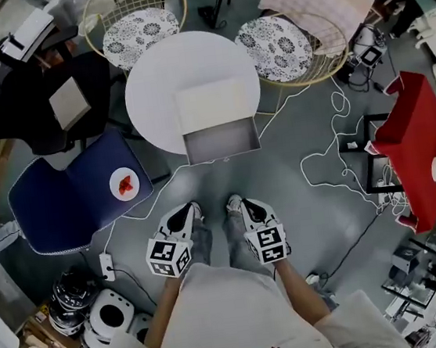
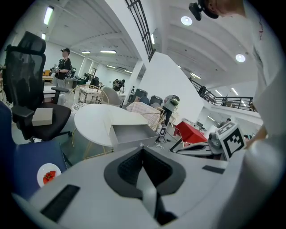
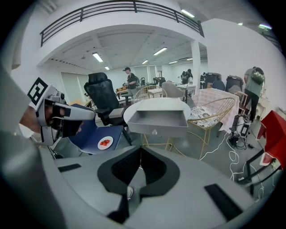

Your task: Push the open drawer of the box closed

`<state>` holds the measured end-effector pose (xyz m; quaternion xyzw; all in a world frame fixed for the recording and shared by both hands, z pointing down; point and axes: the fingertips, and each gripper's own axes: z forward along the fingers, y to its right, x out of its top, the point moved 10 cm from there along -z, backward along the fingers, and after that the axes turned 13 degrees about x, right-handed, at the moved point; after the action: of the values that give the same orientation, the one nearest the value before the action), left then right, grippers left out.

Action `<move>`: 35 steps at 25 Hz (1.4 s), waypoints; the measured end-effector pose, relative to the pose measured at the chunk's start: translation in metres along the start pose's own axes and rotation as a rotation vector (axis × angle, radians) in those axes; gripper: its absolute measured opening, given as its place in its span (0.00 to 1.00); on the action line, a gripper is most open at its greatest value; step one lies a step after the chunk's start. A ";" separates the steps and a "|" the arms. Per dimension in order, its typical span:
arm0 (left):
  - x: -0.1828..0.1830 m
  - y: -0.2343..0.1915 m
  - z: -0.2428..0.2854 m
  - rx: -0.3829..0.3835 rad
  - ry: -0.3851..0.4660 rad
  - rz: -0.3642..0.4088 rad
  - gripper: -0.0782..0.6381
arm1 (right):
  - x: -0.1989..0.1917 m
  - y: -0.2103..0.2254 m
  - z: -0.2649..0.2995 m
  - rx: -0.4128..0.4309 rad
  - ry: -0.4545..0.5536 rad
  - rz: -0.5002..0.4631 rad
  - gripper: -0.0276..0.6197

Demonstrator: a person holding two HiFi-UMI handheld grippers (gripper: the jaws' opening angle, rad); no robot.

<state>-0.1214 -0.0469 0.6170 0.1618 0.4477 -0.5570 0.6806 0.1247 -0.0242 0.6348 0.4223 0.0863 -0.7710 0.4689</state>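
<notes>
my left claw (image 1: 186,211) and right claw (image 1: 237,203) hang low by my legs, each pressed together on nothing, well apart from the work. the drawer (image 1: 222,140) stands open from the box (image 1: 211,103) on the round table (image 1: 146,99), jutting past the rim toward me, empty. it looks light and thin-walled, so i judge the box may skate on the smooth top under a hard shove. i would press flat on the front panel beside the small knob (image 3: 154,132), in the middle, so it does not skew. the runners and the box's far side are hidden, and i cannot tell whether the box is fixed down.
</notes>
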 end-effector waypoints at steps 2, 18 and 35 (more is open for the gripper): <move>-0.005 -0.001 -0.001 0.004 -0.010 -0.006 0.13 | -0.004 0.001 0.004 0.023 -0.010 0.028 0.07; -0.010 -0.009 -0.004 0.032 -0.030 -0.038 0.13 | -0.003 0.034 0.068 0.044 -0.102 0.056 0.29; -0.011 -0.023 -0.012 0.069 -0.047 -0.066 0.13 | 0.028 0.079 0.145 -0.011 -0.140 0.113 0.25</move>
<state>-0.1476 -0.0392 0.6253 0.1570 0.4172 -0.5978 0.6662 0.0992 -0.1618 0.7261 0.3689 0.0335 -0.7705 0.5188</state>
